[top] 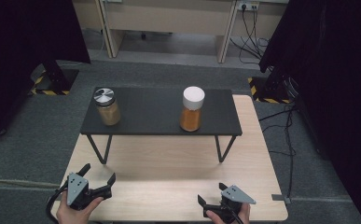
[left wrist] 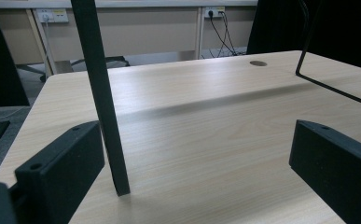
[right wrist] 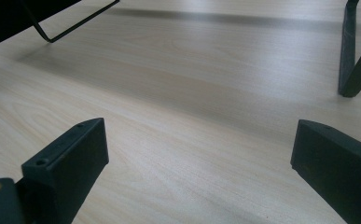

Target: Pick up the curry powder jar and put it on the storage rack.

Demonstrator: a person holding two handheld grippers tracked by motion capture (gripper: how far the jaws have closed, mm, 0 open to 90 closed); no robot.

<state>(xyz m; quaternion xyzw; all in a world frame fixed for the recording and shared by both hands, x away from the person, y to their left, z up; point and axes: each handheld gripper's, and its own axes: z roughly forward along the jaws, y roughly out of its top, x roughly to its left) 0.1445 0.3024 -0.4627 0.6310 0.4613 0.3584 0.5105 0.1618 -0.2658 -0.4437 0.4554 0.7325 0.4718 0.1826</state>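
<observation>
While both jars stand well apart on the raised black shelf (top: 159, 114) | silver-lidded jar (top: 107, 106) at its left end, white-lidded jar (top: 191, 108) right of centre | left gripper (top: 98, 177), right gripper (top: 211, 195) wide open, empty, low on table (top: 169, 186) | risk: a reach clips the shelf edge or its leg (left wrist: 101, 98), or tips a jar.

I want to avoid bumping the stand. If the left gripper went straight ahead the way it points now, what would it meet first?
Probably the stand's near left leg: it rises just ahead of the open left gripper, close beside one jaw, though depth is unclear.
</observation>
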